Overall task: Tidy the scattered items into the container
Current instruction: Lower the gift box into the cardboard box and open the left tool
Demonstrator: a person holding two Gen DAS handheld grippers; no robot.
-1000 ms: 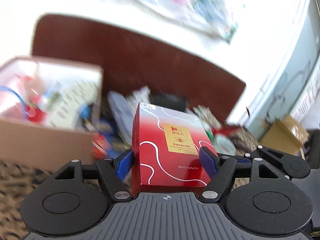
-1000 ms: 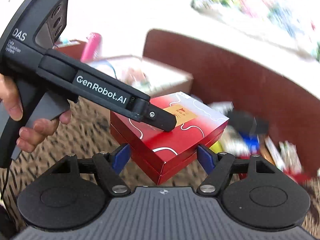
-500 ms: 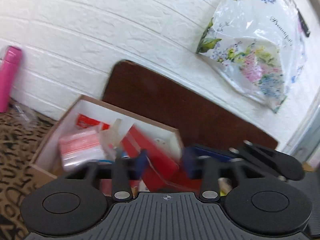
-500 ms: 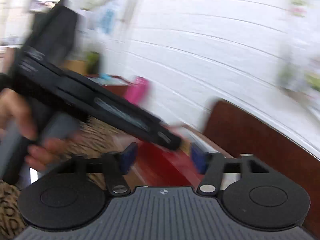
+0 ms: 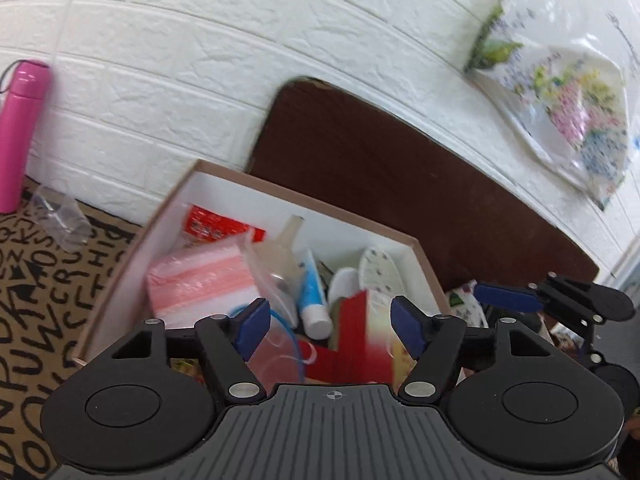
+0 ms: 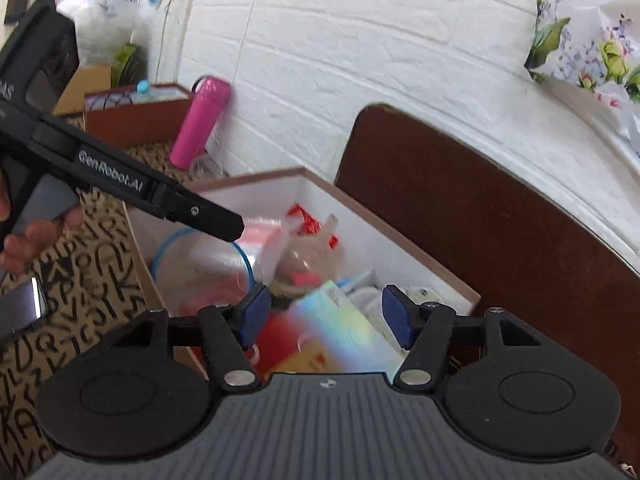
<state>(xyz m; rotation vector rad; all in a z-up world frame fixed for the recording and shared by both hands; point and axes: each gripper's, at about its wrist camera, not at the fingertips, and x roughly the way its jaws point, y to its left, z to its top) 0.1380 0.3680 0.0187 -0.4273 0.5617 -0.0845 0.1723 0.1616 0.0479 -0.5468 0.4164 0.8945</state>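
Observation:
The container is a cardboard box (image 5: 304, 200) (image 6: 280, 176) with a white inside, holding a pink-and-white pack (image 5: 196, 284), a blue tube (image 5: 312, 292) and other small goods. Over it my left gripper (image 5: 330, 328) has its jaws opening. The red box (image 5: 352, 340) sits between them, motion-blurred and clear of both pads, tipping into the container. My right gripper (image 6: 326, 316) stands open over the same red box (image 6: 340, 328), whose shiny face smears beneath the pads. The left gripper (image 6: 232, 232) reaches in from the left of the right wrist view.
A dark brown board (image 5: 400, 184) leans on the white brick wall behind the container. A pink bottle (image 5: 20, 136) (image 6: 200, 120) and a clear cup (image 5: 60, 220) stand to the left on the letter-print cloth (image 5: 40, 300). A phone (image 6: 20, 308) lies on it.
Both grippers swung left from the pile of loose items to above the container. The red box, held between the left pads before, is now loose and dropping. The left jaws narrowed, then widened.

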